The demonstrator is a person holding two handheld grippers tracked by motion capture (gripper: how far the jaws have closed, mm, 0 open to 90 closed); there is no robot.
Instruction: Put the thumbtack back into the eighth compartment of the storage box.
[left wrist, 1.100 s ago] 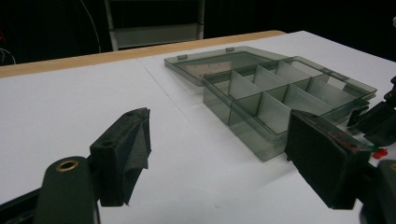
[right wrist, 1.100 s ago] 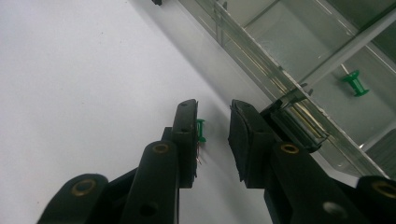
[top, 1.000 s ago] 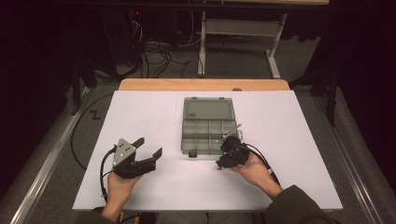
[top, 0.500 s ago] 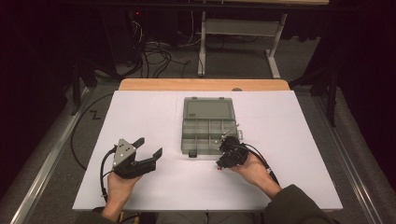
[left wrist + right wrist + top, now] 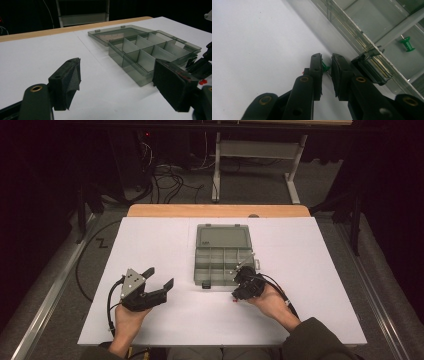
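Grip check: right gripper (image 5: 326, 68), jaws just closing, pinches green pushpin (image 5: 325, 67) at frame centre beside organizer box (image 5: 372, 42); we advise lifting straight, holding the pinch; left gripper (image 5: 112, 85) gapes empty

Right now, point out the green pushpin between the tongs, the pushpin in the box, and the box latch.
Held pushpin (image 5: 325, 67), right gripper view, its head.
Boxed pushpin (image 5: 407, 44), right gripper view, its body.
Latch (image 5: 375, 67), right gripper view, its front face.

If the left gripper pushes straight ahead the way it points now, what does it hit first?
Probably the near front corner of the open, translucent grey compartment box. The left gripper has its jaws wide open with only bare white table between; depth is uncertain.
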